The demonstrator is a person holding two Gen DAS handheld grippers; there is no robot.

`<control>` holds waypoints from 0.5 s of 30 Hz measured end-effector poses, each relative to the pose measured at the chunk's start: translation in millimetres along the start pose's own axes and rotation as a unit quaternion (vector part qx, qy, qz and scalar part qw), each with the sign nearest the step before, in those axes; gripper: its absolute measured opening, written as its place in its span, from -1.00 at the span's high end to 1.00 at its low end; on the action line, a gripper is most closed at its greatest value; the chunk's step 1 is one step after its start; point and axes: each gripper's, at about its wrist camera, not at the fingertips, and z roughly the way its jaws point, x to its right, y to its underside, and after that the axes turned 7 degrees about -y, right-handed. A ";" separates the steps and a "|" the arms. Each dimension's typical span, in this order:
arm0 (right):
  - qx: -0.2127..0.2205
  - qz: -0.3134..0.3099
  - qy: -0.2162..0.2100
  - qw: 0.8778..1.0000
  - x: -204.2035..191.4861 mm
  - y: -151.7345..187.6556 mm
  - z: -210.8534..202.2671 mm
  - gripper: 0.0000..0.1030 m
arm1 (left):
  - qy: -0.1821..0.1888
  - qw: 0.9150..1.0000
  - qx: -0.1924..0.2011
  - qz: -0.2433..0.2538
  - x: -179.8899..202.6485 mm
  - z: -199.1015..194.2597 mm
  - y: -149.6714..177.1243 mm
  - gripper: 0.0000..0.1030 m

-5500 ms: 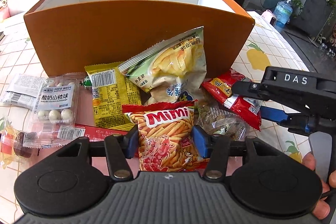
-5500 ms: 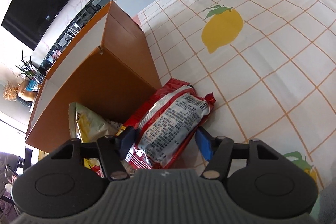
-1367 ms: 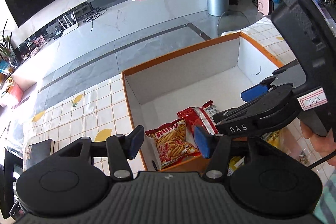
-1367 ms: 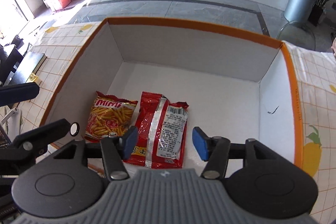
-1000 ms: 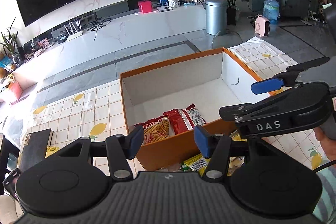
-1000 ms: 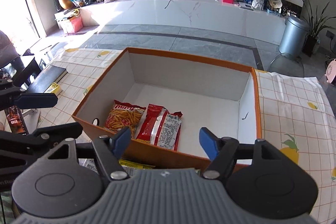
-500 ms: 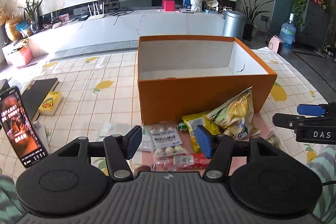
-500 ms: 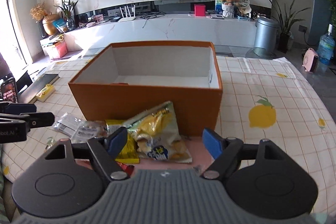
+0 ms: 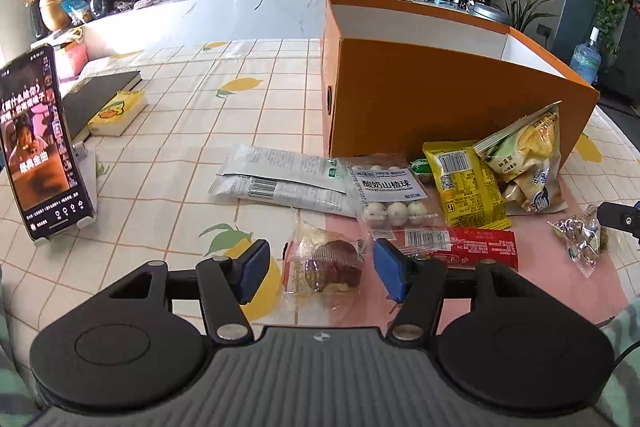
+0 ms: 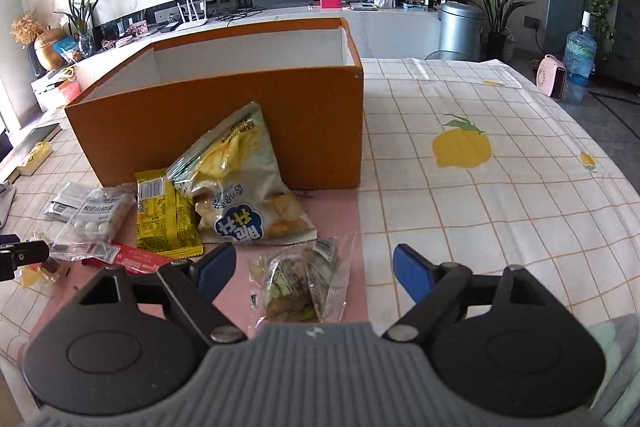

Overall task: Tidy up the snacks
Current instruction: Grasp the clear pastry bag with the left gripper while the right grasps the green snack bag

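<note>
**Two soft packets lined up for the next grab**

My left gripper [image 9: 320, 271] is spread wide and empty, its pads either side of a clear-wrapped brown pastry [image 9: 326, 267] lying on the table at my 12 o'clock. My right gripper [image 10: 310, 269] is equally wide and empty, above a crinkly clear nut-and-raisin packet [image 10: 304, 283]. The orange box [image 10: 224, 115] stands beyond at 12, with other snacks loose in front of it. Both packets look light, soft and slippery; I judge the pastry crushable, so I'd pinch its wrapper seam gently, and take the nut packet across its bulging middle.
</note>
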 end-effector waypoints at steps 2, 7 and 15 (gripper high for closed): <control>0.000 -0.002 0.000 1.000 -0.7 -3.0 4.6 -0.65 | 0.002 1.000 -0.005 -0.011 -2.2 4.5 3.4 -0.37; -0.029 0.018 0.002 0.999 4.1 -3.8 18.5 -0.65 | 0.012 0.999 -0.014 -0.037 -10.1 10.9 7.5 -0.37; -0.049 -0.007 0.003 0.999 -4.5 1.0 31.6 -0.33 | 0.024 0.999 -0.020 -0.043 -8.6 12.5 8.7 -0.05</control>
